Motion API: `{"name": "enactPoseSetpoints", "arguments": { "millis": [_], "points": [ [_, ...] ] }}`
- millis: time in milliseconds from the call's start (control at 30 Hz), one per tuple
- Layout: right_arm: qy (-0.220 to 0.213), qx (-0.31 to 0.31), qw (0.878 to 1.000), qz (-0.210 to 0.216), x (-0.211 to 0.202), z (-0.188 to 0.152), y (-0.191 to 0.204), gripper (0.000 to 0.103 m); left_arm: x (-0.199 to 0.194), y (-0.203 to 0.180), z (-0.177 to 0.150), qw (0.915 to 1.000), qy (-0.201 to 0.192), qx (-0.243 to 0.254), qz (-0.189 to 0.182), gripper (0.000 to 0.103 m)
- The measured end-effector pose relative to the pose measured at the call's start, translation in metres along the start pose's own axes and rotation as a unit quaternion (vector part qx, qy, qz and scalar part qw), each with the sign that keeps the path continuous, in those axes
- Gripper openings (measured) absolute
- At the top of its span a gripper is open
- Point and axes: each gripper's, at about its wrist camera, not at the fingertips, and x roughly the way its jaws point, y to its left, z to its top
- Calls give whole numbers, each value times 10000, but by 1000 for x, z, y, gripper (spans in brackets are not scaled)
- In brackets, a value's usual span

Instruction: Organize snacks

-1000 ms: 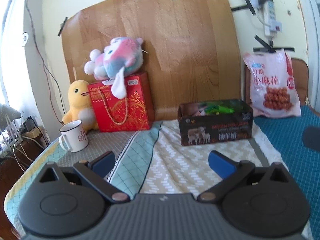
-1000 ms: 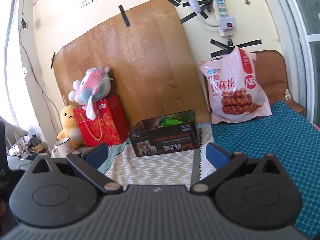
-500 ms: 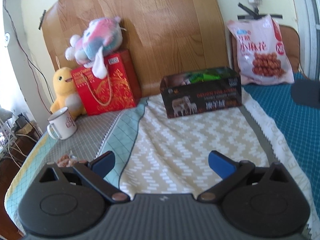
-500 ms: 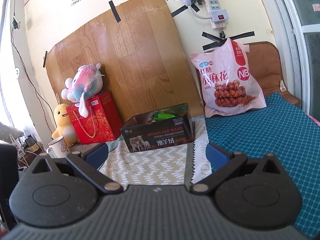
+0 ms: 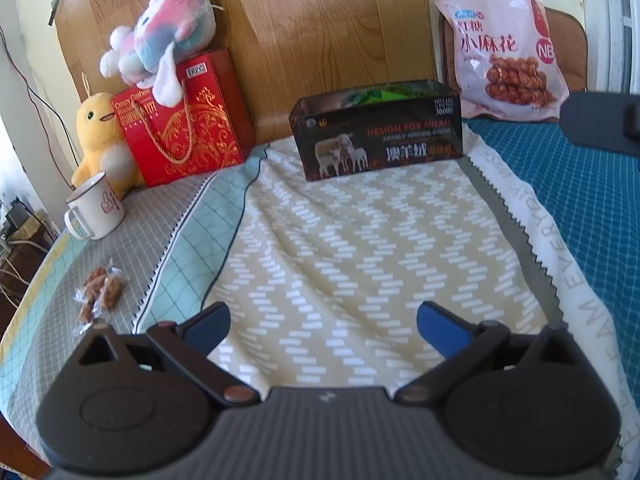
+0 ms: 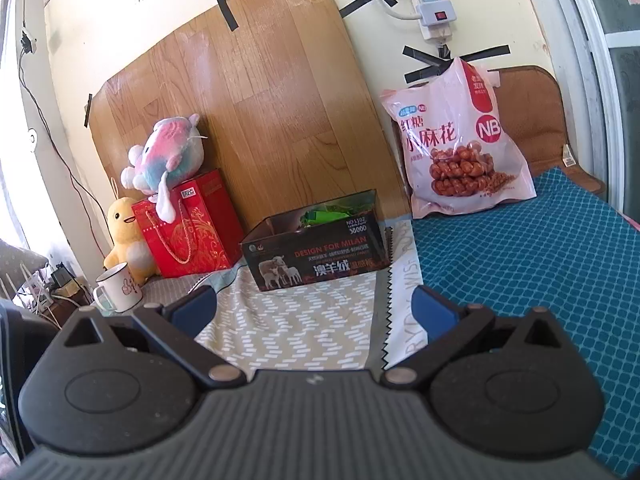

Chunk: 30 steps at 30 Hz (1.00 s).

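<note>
Left wrist view: the left gripper [image 5: 322, 322] hung over the chevron cloth [image 5: 360, 256], its blue fingers spread wide and holding nothing.
Wrapped snacks [image 5: 100, 290]: a small cluster lay on the grey checked cloth [image 5: 136, 240], just left of the left finger and near the bed's left edge.
Dark box [image 5: 378, 134]: it stood open-topped at the far end of the chevron cloth, against the wooden board [image 5: 320, 32], green packets showing inside.
Open room: the chevron cloth between gripper and box lay bare.
Mug [image 5: 96, 212]: it stood near the left edge, before a yellow plush duck [image 5: 100, 136] and a red gift bag [image 5: 184, 120].
Right wrist view: the right gripper [image 6: 314, 306] was likewise wide open and empty, above the cloth's serrated right border [image 6: 386, 320].
Snack bag [image 6: 460, 148]: pink, it leaned upright against the wall, right of the box, at the back of the blue patterned mat [image 6: 540, 264].
</note>
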Motion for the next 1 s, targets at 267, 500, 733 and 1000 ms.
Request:
{"name": "enactPoseSetpoints", "arguments": {
  "millis": [267, 500, 733, 1000],
  "points": [
    [76, 46, 10000, 0, 3, -3, -3, 103, 6, -3, -3, 9998, 171, 29, -49, 103],
    [121, 79, 9999, -5, 4, -4, -5, 103, 9, -9, -5, 9995, 274, 101, -133, 103],
    [180, 107, 9998, 0, 6, -4, -7, 103, 14, -11, -6, 9991, 374, 101, -178, 103],
    [207, 98, 9997, -19, 8, -7, -8, 103, 16, -8, -6, 9986, 400, -3, -349, 103]
  ]
}}
